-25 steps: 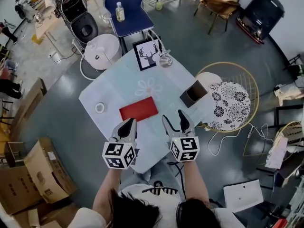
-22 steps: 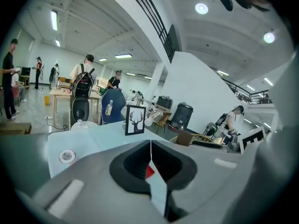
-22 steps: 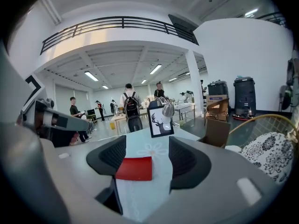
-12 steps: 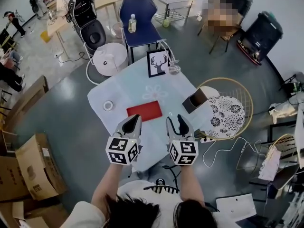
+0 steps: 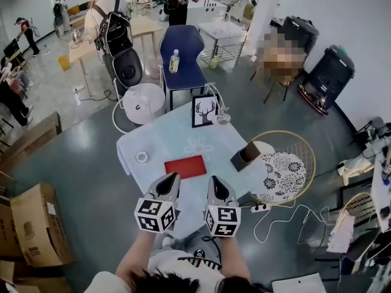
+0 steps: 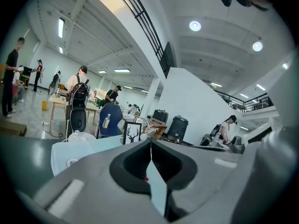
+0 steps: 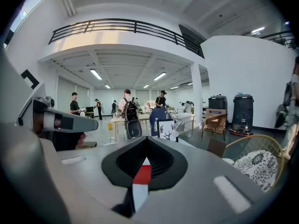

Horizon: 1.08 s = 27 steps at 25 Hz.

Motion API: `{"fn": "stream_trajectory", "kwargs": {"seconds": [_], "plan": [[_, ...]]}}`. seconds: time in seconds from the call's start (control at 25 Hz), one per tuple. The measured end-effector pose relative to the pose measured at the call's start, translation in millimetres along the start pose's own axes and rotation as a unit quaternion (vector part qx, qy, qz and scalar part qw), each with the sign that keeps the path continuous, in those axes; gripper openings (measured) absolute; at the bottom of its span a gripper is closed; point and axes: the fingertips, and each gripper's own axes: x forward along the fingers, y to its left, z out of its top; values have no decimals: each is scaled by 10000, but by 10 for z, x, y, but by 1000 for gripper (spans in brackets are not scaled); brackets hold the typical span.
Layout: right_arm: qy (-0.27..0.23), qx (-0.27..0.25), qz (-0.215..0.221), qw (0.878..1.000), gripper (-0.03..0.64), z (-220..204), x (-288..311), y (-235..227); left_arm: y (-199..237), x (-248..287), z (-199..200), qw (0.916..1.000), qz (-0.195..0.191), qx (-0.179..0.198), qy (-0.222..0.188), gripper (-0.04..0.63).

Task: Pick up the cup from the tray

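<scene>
Cup (image 5: 142, 157), or the nearest thing to one in view, is a small white round item on the left side of the table (image 5: 165, 133). It sits apart from the flat red tray (image 5: 185, 166) at the table's middle. It is too small to confirm as a cup.

It looks light and rigid with a thin rim, so it will probably skid or tip if nudged. A grasp from above, pinching across its wall, seems safest.

The left tongs (image 5: 173, 176) and right tongs (image 5: 214, 179) hover side by side over the near table edge, both clenched on nothing.

A second ago the right tongs were spread; they have since closed. Both tongs have drawn back nearer the person, and more of the far room now shows.
</scene>
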Motion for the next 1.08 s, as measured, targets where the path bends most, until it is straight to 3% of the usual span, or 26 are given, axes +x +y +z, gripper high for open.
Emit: {"fn": "stream_trajectory", "kwargs": {"seconds": [0.68,1.08], "plan": [[-203,-229,-247,9992,25,170,-424,435,23,-526,-48,9998,-144,114,-54,0],[-134,-271,-227,9993,25,182,-508,383,-155,-567,-16,9997,-194,40,-116,0]]}}
